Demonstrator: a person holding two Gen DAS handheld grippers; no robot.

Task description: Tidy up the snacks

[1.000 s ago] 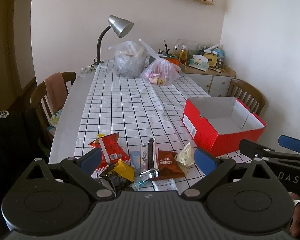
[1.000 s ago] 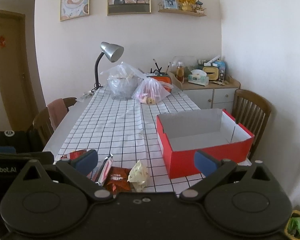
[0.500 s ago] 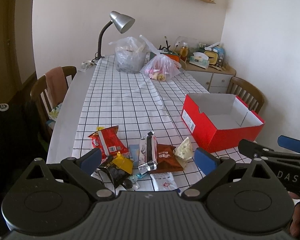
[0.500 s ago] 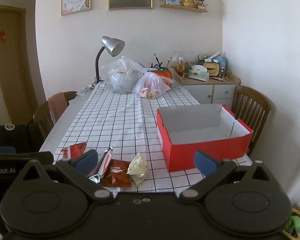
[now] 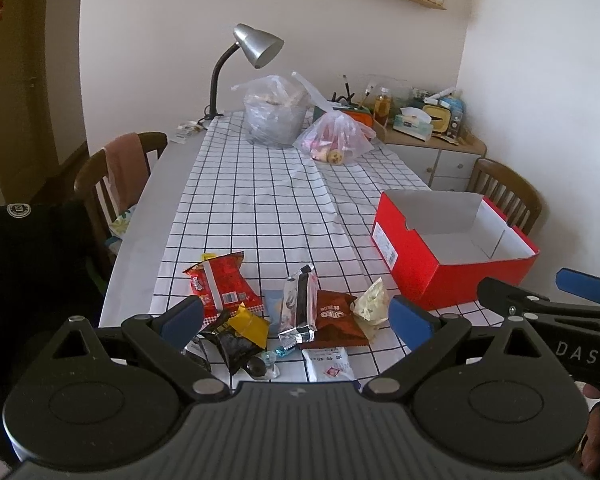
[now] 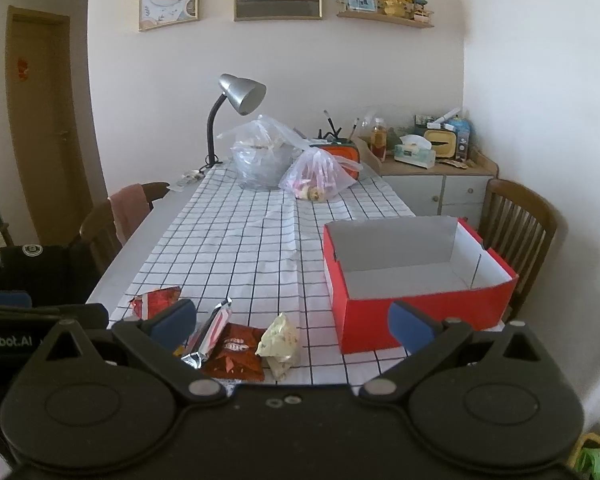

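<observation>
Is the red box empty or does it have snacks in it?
Empty. The red box shows only bare white walls and floor inside; the snacks lie on the tablecloth beside it.

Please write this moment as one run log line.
left gripper: open, empty | right gripper: open, empty | snack packets: piled on tablecloth | red box: empty

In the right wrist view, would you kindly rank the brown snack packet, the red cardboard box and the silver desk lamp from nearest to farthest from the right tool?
1. Brown snack packet, near edge, left.
2. Red cardboard box, right.
3. Silver desk lamp, far end.
</observation>
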